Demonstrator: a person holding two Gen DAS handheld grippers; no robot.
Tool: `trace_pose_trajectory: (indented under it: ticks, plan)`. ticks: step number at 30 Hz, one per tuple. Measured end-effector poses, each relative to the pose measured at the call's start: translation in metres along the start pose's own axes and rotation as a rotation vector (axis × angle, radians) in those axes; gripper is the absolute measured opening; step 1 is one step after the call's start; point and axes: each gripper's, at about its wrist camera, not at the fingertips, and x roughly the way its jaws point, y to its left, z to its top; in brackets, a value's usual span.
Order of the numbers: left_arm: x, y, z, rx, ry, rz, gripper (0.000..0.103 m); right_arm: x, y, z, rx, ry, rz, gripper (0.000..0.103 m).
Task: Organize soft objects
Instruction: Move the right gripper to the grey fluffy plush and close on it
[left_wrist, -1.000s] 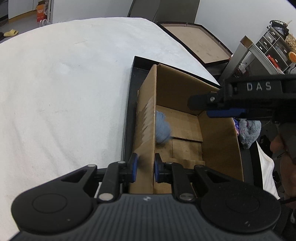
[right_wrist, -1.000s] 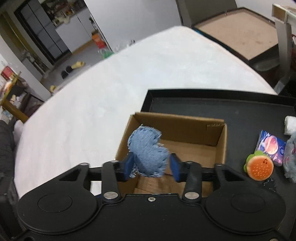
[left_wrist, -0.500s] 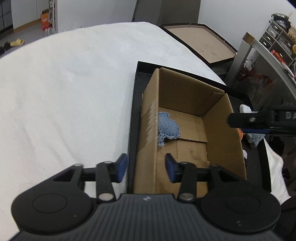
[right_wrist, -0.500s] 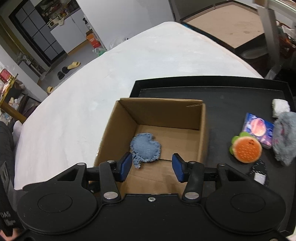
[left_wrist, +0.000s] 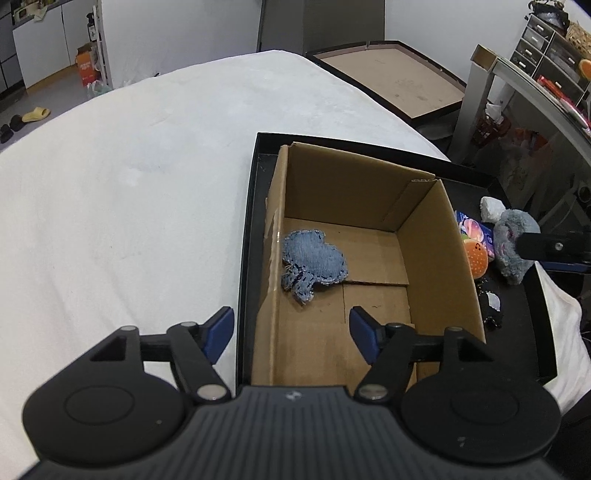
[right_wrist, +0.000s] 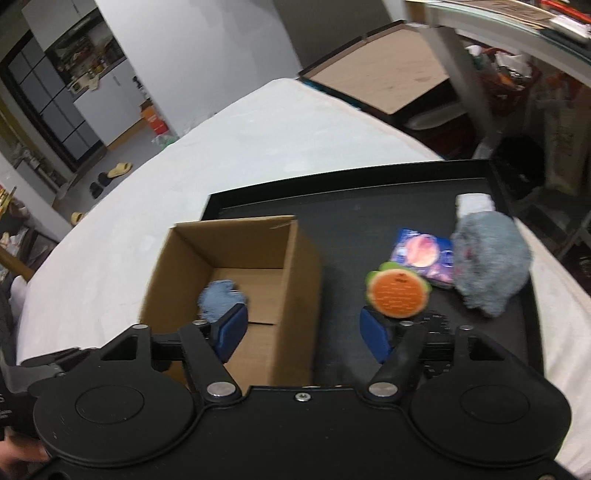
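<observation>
Left gripper (left_wrist: 291, 334) has its blue-padded fingers (left_wrist: 364, 334) spread wide now, holding nothing. A second ago they were pinched narrow on the left wall of the open brown cardboard box (left_wrist: 436, 258), and half a second ago only partly apart. They hang over the box's near left corner, one pad outside the wall, one inside.

Right gripper (right_wrist: 301, 334) is wide and empty too. A second ago the frayed blue denim patch (left_wrist: 314, 264) sat between its fingers above the box; now that patch lies flat on the box floor, left of centre and close to the left wall. The right gripper has since swung right, so it straddles the box's right wall, with the round orange plush burger toy (right_wrist: 399, 293) just past its right fingertip.

The box sits at the left end of a shallow black tray (right_wrist: 369, 218) on a white cloth-covered desk (left_wrist: 129, 192). To its right on the tray: the burger, a blue printed packet (right_wrist: 421, 254) behind it, a fluffy grey plush (right_wrist: 487, 262) touching the packet, and a small white wad (right_wrist: 474, 203) further back.

Writing: the packet's print is too blurry to read in either view, same for the tiny marks on the burger.
</observation>
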Motion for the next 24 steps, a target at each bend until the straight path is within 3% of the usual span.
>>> trace_pose_trajectory:
  ticks: [7, 24]
  plan:
    - [0.003, -0.012, 0.005, 0.027, 0.000, 0.032, 0.075, -0.004, -0.026, -0.002, 0.008, -0.024, -0.059, 0.079]
    - [0.024, -0.038, 0.017, 0.085, 0.021, 0.107, 0.076, 0.015, -0.099, 0.000, 0.104, -0.042, -0.139, 0.084]
